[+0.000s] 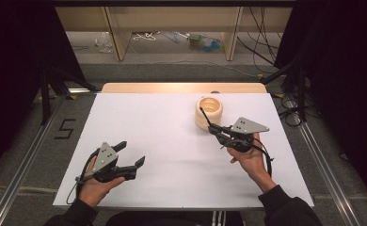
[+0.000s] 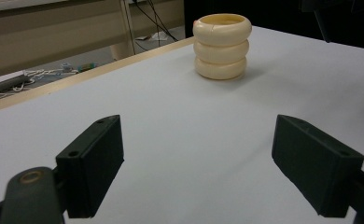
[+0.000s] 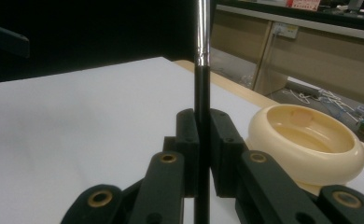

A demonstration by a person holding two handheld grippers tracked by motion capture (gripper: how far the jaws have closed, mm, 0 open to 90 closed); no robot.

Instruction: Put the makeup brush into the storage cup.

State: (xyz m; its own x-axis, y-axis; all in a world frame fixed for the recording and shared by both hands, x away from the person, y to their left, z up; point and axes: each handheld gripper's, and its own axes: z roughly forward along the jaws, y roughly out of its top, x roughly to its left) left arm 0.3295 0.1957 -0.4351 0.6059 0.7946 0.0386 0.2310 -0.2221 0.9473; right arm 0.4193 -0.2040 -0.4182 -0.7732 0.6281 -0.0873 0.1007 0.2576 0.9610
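A cream holder built like three stacked rings stands upright on the white table, right of centre toward the far edge. My right gripper is shut on a thin black brush handle that slants up to the holder's rim. In the right gripper view the handle runs straight up between the pressed jaws to a silver ferrule, with the holder just to the right. My left gripper rests near the front left, open and holding nothing. In its own view the holder stands far ahead.
A wooden strip borders the table's far edge. Beyond it are cables and small items on the floor and wooden furniture legs. Metal rails flank the table, and dark curtains hang on both sides.
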